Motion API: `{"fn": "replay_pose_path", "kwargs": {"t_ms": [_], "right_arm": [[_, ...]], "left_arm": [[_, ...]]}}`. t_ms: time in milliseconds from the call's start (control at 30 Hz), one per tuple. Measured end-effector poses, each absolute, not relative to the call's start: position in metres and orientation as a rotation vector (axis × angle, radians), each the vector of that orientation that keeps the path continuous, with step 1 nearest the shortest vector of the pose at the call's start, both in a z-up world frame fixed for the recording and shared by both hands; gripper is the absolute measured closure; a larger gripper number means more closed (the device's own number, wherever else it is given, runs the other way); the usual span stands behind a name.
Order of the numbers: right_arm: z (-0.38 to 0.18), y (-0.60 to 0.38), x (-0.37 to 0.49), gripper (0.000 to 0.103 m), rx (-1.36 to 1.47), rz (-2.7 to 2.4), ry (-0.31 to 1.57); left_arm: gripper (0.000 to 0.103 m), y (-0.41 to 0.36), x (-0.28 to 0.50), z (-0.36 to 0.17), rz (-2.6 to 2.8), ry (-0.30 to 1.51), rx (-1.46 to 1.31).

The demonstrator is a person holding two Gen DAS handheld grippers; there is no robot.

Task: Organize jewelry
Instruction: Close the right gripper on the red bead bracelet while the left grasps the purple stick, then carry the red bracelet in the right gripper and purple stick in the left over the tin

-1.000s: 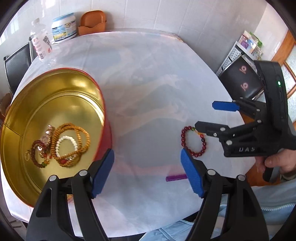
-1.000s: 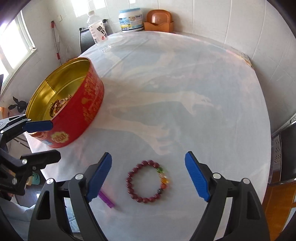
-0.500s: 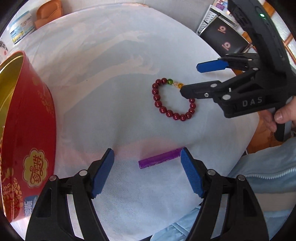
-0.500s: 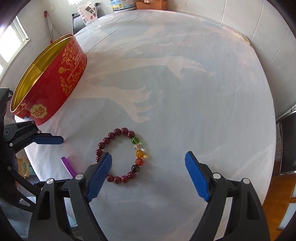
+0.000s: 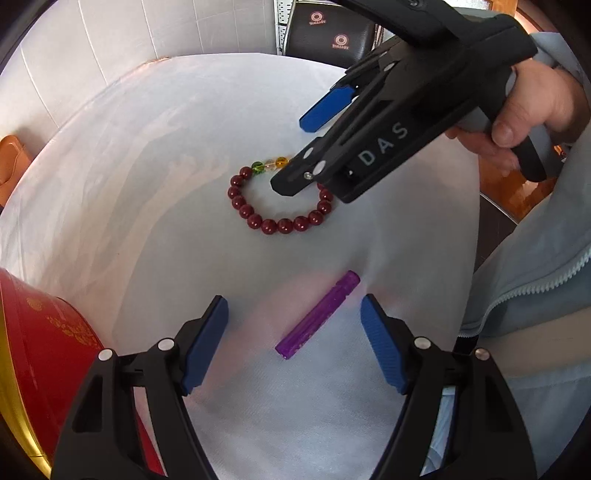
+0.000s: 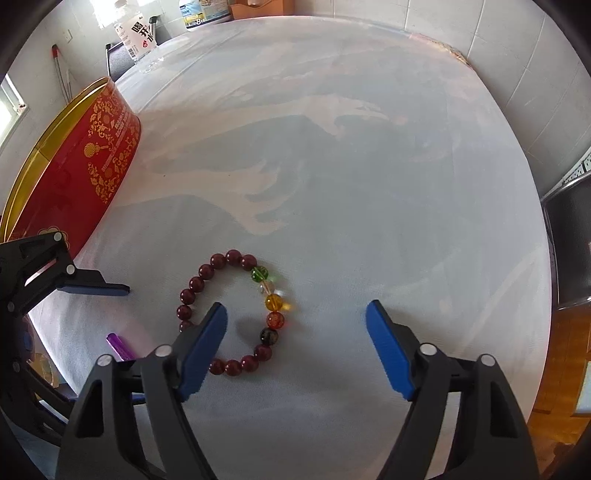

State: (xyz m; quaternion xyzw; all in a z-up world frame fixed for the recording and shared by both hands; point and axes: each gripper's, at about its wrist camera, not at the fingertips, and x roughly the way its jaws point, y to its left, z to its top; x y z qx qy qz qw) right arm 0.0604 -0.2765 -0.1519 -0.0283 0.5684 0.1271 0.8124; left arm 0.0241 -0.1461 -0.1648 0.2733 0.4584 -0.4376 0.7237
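While white cloth covers the round table (image 6: 369,147), tiled wall sits behind w/ bottle (image 6: 138,35) at far edge. Red tin (image 6: 85,166) is cut off at left; contents not visible. Left gripper (image 5: 293,334) jaws wide, straddling purple tube (image 5: 317,315). Right gripper (image 6: 295,341) jaws closing, left pad inside bead bracelet (image 6: 236,310), not yet pinching.

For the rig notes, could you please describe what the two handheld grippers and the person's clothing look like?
Both are black plastic frames with silver screws and ribbed blue pads on the fingers. The right gripper, seen from the left gripper, has a pistol-style handle and white "DAS" lettering. No cables show. The person wears a pale blue jacket with a zip.
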Motion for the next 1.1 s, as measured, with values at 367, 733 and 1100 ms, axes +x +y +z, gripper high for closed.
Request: {"fn": "replay_pose_path", "kwargs": {"t_ms": [367,733,1100], "right_arm": [[-0.141,-0.269,0.049,0.093,-0.076,0.355,1.208],[-0.072,-0.269,0.057,0.093,-0.056,0.439,1.024],[0.007,-0.23,0.066,0.093,-0.056,0.552,0.826]], "left_arm": [[0.093,-0.145,0.041,-0.157,-0.947,1.143,0.436],[0.093,-0.12,0.054,-0.1,-0.751,1.079,0.17],[0.093,-0.024,0.067,-0.008,-0.381,0.922,0.059]]}}
